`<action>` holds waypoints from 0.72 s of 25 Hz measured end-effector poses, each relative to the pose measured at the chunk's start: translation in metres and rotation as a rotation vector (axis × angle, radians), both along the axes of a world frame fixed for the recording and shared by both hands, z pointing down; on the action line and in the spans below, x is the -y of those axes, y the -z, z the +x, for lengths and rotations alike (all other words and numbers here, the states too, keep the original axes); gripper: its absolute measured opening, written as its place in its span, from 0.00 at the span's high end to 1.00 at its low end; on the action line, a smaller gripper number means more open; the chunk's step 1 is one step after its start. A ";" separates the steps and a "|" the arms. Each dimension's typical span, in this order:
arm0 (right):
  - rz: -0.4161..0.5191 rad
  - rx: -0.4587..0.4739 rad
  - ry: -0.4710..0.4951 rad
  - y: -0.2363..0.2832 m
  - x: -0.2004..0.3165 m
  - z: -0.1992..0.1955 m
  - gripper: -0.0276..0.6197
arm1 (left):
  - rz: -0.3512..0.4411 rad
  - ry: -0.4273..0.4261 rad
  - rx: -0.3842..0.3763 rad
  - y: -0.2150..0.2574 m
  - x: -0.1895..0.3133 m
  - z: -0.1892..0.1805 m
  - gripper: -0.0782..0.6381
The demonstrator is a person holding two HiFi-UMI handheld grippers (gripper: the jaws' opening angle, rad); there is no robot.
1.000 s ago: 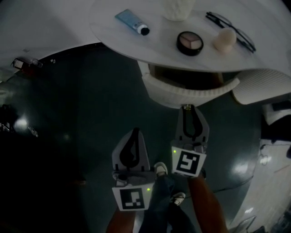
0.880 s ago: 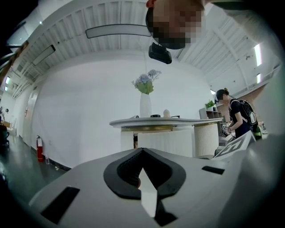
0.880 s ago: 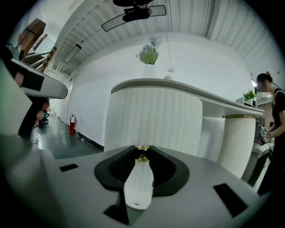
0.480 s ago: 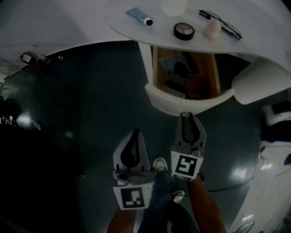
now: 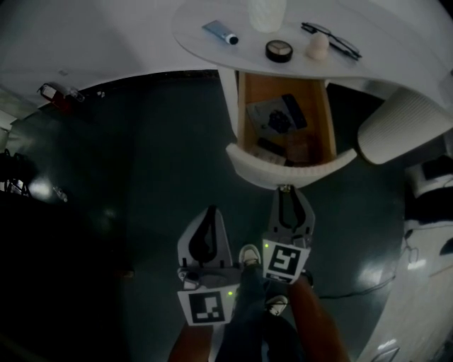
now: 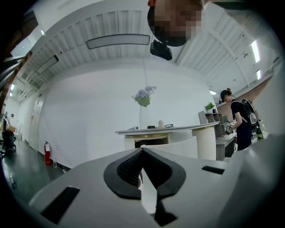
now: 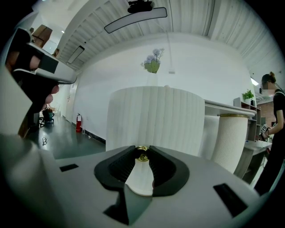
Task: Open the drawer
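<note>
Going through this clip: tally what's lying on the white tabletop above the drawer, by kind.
Blue tube: 1
White vase: 1
Round compact: 1
Beige sponge: 1
Glasses: 1
Total: 5

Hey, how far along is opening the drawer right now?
Done: the drawer stands pulled well out from under the tabletop, its contents showing. In hand: the right gripper is clamped on its brass knob; the left gripper is shut and empty. Left: perhaps a little more pull, then release the knob.
</note>
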State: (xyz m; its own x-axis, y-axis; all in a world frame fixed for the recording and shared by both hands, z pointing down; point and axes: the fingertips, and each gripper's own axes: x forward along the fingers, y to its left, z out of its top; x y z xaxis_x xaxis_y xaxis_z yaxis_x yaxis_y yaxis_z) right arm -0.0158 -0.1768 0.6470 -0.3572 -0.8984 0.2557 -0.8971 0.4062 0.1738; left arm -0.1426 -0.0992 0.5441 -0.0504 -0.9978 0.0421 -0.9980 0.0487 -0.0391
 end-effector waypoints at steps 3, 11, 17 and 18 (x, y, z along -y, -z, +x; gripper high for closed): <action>-0.009 -0.006 0.000 -0.002 0.000 0.000 0.79 | -0.001 -0.003 -0.001 0.002 0.002 0.002 0.89; -0.048 0.047 0.018 0.000 -0.002 -0.003 0.78 | -0.008 -0.013 0.002 0.005 0.001 0.005 0.89; -0.028 0.054 0.036 0.019 -0.009 0.005 0.78 | -0.015 -0.021 0.000 0.014 0.006 0.006 0.89; -0.023 0.062 0.034 0.025 -0.010 0.007 0.78 | -0.017 -0.021 -0.003 0.017 0.006 0.006 0.89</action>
